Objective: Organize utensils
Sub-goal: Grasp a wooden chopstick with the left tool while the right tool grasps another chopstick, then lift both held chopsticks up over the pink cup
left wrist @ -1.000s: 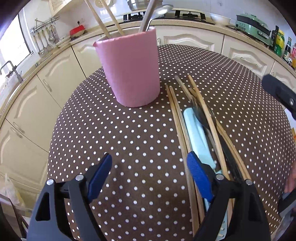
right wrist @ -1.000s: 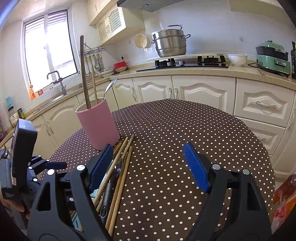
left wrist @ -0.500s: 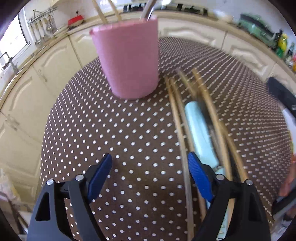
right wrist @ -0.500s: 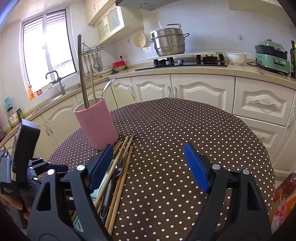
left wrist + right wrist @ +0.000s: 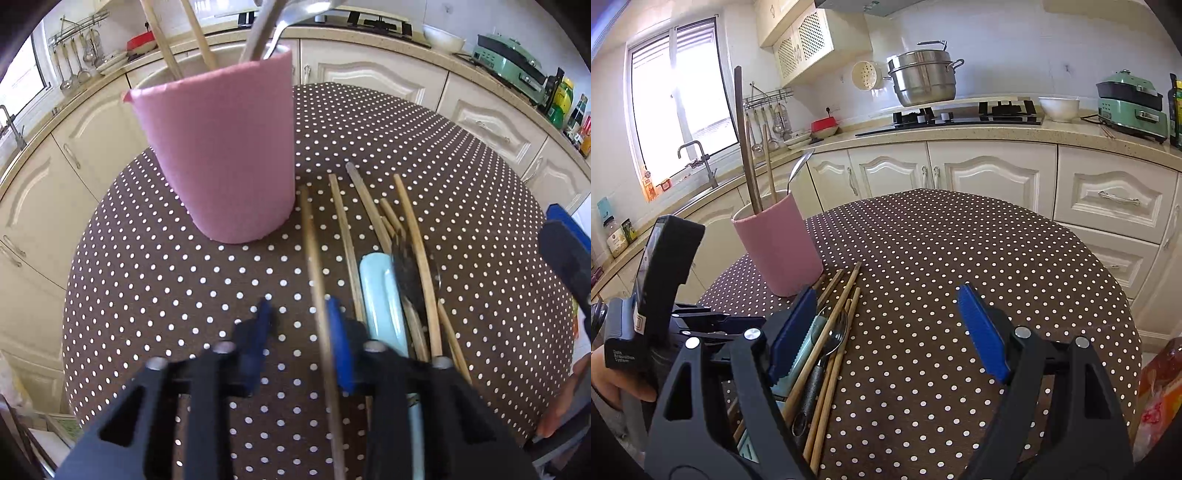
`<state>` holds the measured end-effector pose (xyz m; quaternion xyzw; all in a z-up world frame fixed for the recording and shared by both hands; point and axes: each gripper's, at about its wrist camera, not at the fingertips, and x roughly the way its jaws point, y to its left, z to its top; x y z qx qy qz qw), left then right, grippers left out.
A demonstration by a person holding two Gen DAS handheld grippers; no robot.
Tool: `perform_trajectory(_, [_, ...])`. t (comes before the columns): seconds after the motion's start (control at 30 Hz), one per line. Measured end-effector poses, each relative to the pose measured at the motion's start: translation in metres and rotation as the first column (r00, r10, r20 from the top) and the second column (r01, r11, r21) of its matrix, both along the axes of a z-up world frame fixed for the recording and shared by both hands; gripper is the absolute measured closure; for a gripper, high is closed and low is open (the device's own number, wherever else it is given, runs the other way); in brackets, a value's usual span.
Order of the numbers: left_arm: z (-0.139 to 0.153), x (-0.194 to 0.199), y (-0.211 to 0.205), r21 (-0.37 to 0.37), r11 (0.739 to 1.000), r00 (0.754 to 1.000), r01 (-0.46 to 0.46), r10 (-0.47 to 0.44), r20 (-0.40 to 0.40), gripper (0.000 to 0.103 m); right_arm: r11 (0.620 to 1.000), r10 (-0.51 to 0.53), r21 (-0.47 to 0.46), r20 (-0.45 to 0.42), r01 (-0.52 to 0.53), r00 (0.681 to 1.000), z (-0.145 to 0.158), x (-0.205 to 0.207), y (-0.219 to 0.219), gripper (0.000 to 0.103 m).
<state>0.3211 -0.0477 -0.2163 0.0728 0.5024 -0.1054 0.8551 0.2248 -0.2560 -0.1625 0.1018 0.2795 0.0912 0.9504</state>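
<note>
While closing, left hand-held gripper [image 5: 300,334] nears chopstick [image 5: 314,258].

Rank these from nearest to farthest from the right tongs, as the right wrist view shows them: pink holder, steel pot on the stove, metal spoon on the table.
From the right tongs:
1. Metal spoon, just beside the left finger, among the chopsticks.
2. Pink holder, farther back on the left of the table.
3. Steel pot, on the stove at the back wall.
</note>
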Motion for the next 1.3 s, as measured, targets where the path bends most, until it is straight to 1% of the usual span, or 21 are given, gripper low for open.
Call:
perform_trajectory(0.03, [0.000,-0.002,0.003,-0.011,1.000,1.000,-0.009,0.009,0.000,0.096,1.000,0.006,-0.003,-0.020,-0.006,1.000,-0.002,0.003,0.001,0.025])
perform_trajectory(0.07, [0.001,-0.005,0.008,-0.034,0.999,1.000,-0.019,0.019,-0.007,0.097,1.000,0.011,-0.010,-0.040,-0.011,0.999,-0.003,0.006,0.002,0.025])
perform_trajectory(0.13, [0.002,-0.015,0.021,-0.082,0.996,0.999,-0.031,0.029,-0.022,0.097,0.999,0.025,-0.037,-0.098,-0.029,0.995,-0.008,0.014,0.006,0.025])
perform_trajectory(0.27, [0.004,-0.035,0.037,-0.133,0.989,0.997,-0.068,0.064,-0.035,0.098,0.991,0.035,-0.122,-0.203,-0.061,0.979,-0.018,0.024,0.016,0.025])
perform_trajectory(0.47, [0.007,-0.061,0.063,-0.159,0.973,0.986,-0.168,0.167,-0.020,0.098,0.977,0.050,-0.188,-0.267,-0.103,0.962,-0.029,0.025,0.031,0.025])
perform_trajectory(0.53, [0.003,-0.065,0.073,-0.163,0.967,0.981,-0.196,0.195,-0.020,0.098,0.970,0.048,-0.215,-0.288,-0.114,0.956,-0.034,0.027,0.037,0.025])
perform_trajectory(0.6, [0.002,-0.067,0.081,-0.176,0.963,0.979,-0.203,0.201,-0.025,0.098,0.964,0.052,-0.233,-0.311,-0.129,0.949,-0.038,0.029,0.041,0.025])
perform_trajectory(0.67, [0.000,-0.066,0.084,-0.185,0.961,0.978,-0.207,0.205,-0.030,0.098,0.963,0.052,-0.236,-0.315,-0.131,0.948,-0.039,0.030,0.043,0.025])
perform_trajectory(0.77, [-0.002,-0.063,0.089,-0.189,0.960,0.978,-0.208,0.206,-0.030,0.097,0.962,0.056,-0.235,-0.327,-0.139,0.943,-0.041,0.033,0.045,0.025])
perform_trajectory(0.83, [-0.002,-0.058,0.089,-0.182,0.962,0.979,-0.204,0.201,-0.032,0.097,0.956,0.050,-0.257,-0.342,-0.145,0.938,-0.042,0.038,0.049,0.025])
perform_trajectory(0.87, [-0.001,-0.055,0.089,-0.181,0.962,0.979,-0.202,0.199,-0.037,0.097,0.949,0.050,-0.273,-0.362,-0.157,0.931,-0.044,0.043,0.051,0.025])
perform_trajectory(0.9, [-0.001,-0.050,0.088,-0.181,0.963,0.980,-0.201,0.197,-0.043,0.097,0.948,0.057,-0.273,-0.362,-0.164,0.930,-0.045,0.046,0.051,0.025])
perform_trajectory(1.0, [-0.001,-0.038,0.089,-0.181,0.965,0.981,-0.190,0.181,-0.068,0.097,0.944,0.066,-0.270,-0.408,-0.189,0.910,-0.043,0.060,0.046,0.025])
perform_trajectory(1.07, [-0.001,-0.026,0.088,-0.175,0.969,0.983,-0.173,0.159,-0.090,0.096,0.940,0.080,-0.266,-0.438,-0.214,0.895,-0.042,0.071,0.042,0.029])
perform_trajectory(1.1, [-0.001,-0.020,0.088,-0.173,0.971,0.983,-0.167,0.151,-0.100,0.096,0.939,0.090,-0.257,-0.458,-0.229,0.884,-0.041,0.078,0.041,0.033])
perform_trajectory(1.13, [-0.001,-0.015,0.087,-0.170,0.972,0.983,-0.162,0.144,-0.112,0.096,0.935,0.097,-0.258,-0.474,-0.244,0.875,-0.039,0.083,0.040,0.042])
perform_trajectory(1.17, [-0.001,-0.009,0.087,-0.166,0.973,0.982,-0.157,0.137,-0.128,0.096,0.931,0.112,-0.249,-0.498,-0.266,0.860,-0.037,0.089,0.039,0.048])
perform_trajectory(1.23, [0.000,0.000,0.083,-0.161,0.976,0.981,-0.147,0.123,-0.153,0.093,0.925,0.125,-0.243,-0.532,-0.292,0.838,-0.034,0.100,0.039,0.071])
perform_trajectory(1.3, [0.000,0.009,0.078,-0.147,0.980,0.980,-0.134,0.108,-0.170,0.093,0.923,0.139,-0.223,-0.564,-0.313,0.814,-0.035,0.109,0.036,0.076])
